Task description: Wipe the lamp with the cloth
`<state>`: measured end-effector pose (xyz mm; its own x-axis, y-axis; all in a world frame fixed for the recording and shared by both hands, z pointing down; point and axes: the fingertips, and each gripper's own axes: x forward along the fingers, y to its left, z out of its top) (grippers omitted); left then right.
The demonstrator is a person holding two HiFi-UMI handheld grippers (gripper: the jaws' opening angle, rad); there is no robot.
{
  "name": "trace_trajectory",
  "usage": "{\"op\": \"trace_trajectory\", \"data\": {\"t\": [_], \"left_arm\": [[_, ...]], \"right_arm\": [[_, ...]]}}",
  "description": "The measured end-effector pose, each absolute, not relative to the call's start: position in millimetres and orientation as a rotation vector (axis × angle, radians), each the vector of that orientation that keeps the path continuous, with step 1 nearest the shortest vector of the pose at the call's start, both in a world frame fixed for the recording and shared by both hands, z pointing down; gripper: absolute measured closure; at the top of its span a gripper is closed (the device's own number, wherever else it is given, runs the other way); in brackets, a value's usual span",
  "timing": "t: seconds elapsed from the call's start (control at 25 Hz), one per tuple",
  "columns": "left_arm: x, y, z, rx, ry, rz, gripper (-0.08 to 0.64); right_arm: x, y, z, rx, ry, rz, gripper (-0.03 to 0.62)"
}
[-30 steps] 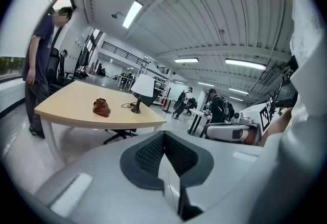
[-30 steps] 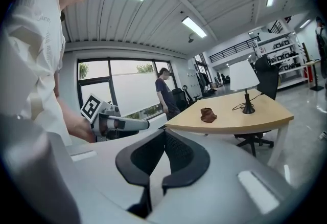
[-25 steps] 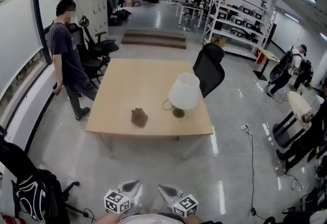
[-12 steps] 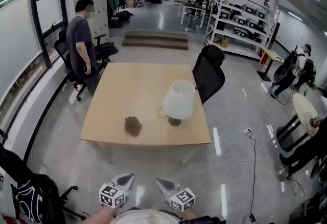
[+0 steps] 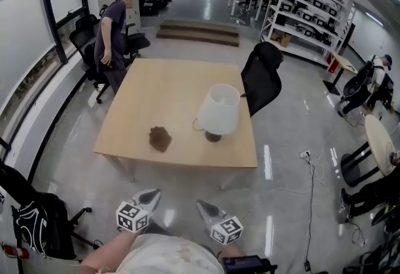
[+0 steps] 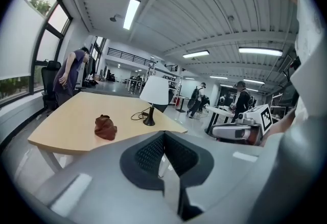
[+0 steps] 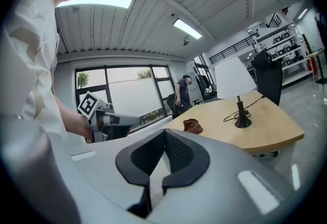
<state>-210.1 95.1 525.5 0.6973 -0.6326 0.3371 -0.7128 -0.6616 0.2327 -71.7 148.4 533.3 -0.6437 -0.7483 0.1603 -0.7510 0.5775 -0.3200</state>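
- Hovering low at the near edge of the head view, the left hand-held gripper (image 5: 152,194) is clenched, its pads pressed together with nothing between them.
- The right hand-held gripper (image 5: 203,207) sits just beside it, likewise clenched and empty.
- Both point toward the wooden counter (image 5: 156,91), which stands well apart from them across the shiny floor (image 5: 187,182).
- The brown cloth (image 5: 160,139) lies crumpled on the counter, straight ahead of the left hand-held gripper, near the counter's closer edge.
- The lamp (image 5: 219,111), a white shade on a dark base, stands upright ahead of the right hand-held gripper. It is beside the cloth but apart from it.
- Beyond the lamp, a black office chair (image 5: 262,82) stands at the counter's right side.
- Far ahead and left of both hand-held grippers, a person (image 5: 114,32) stands by the counter's far corner.
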Motion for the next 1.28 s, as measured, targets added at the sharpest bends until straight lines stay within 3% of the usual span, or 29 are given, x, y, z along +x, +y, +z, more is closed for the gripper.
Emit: {"op": "trace_trajectory", "data": {"t": [0.52,1.28], "left_arm": [[-185.0,51.0,548.9,2.554,-0.936,0.337,0.558],[-151.6,-125.0,547.7,2.615,-0.752,0.333,0.558]], "right_arm": [[-56.3,115.9,543.7,1.414,-2.730,0.601,0.580],[-41.8,-47.0,514.8,1.523,-2.622,0.500,0.580]]}}
